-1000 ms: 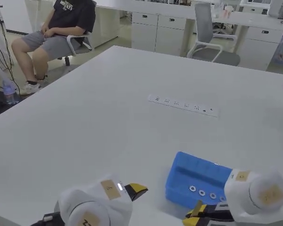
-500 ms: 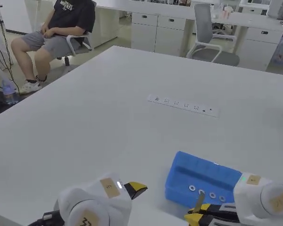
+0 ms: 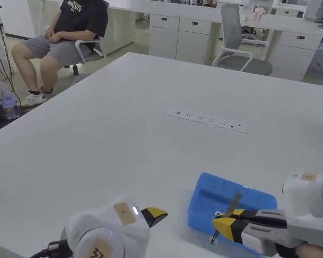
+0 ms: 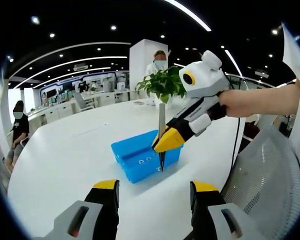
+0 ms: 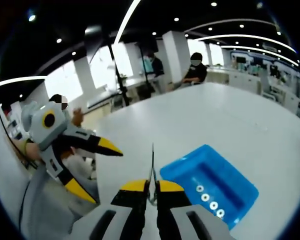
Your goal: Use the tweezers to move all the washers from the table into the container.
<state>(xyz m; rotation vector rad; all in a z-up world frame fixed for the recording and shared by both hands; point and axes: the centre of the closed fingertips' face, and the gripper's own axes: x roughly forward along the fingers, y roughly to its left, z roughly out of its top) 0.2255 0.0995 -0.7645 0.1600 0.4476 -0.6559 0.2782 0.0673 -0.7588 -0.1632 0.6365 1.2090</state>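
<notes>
Two hand-held grippers are above the white worktop (image 3: 124, 134). The right hand-held gripper (image 5: 151, 185) is clamped on one pair of tweezers (image 5: 152, 160), which point down with their tips at the rim of the single blue container (image 5: 227, 180). Four washers (image 5: 205, 197) lie in a row on the container's floor. The left hand-held gripper (image 4: 152, 187), near the container, has its two jaws spread wide with nothing between them. One power strip (image 3: 207, 119) lies farther back.

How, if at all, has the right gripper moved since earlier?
Yes: the right gripper, holding tweezers, shifted from the blue container's near edge to over its middle.
</notes>
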